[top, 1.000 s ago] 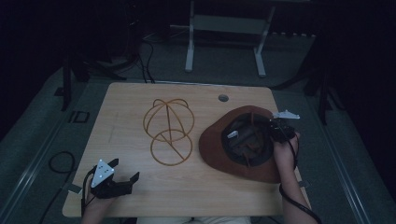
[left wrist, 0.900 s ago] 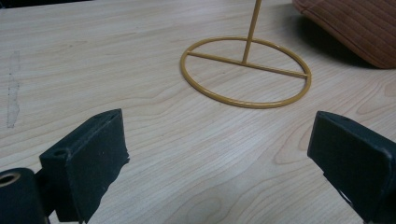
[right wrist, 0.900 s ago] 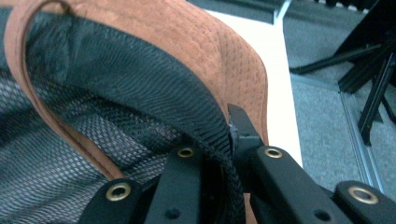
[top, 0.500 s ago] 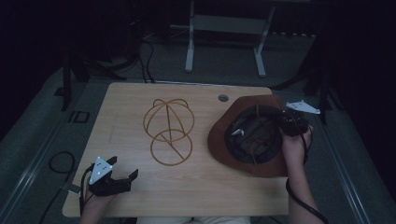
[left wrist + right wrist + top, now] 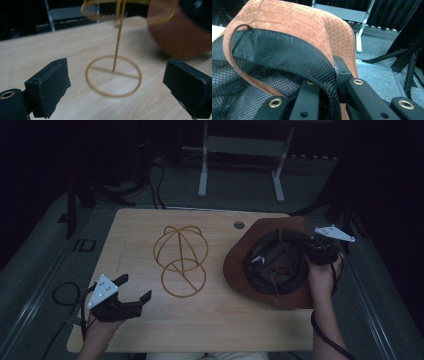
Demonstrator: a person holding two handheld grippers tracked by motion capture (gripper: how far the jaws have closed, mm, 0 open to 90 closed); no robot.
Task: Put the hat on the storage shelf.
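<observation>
Wooden table (image 5: 150, 235), unlabelled brown hat (image 5: 240, 265), right tool (image 5: 320, 251) clamped

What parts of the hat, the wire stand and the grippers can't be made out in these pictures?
- Hat: its outer crown faces down in the high view, so that side is hidden.
- Wire stand: its top is cut off by the upper edge of the left gripper view, and blurred.
- Right gripper: its jaw tips are buried in the hat's mesh lining.
- Left gripper: too dim and small for detail in the high view.
</observation>
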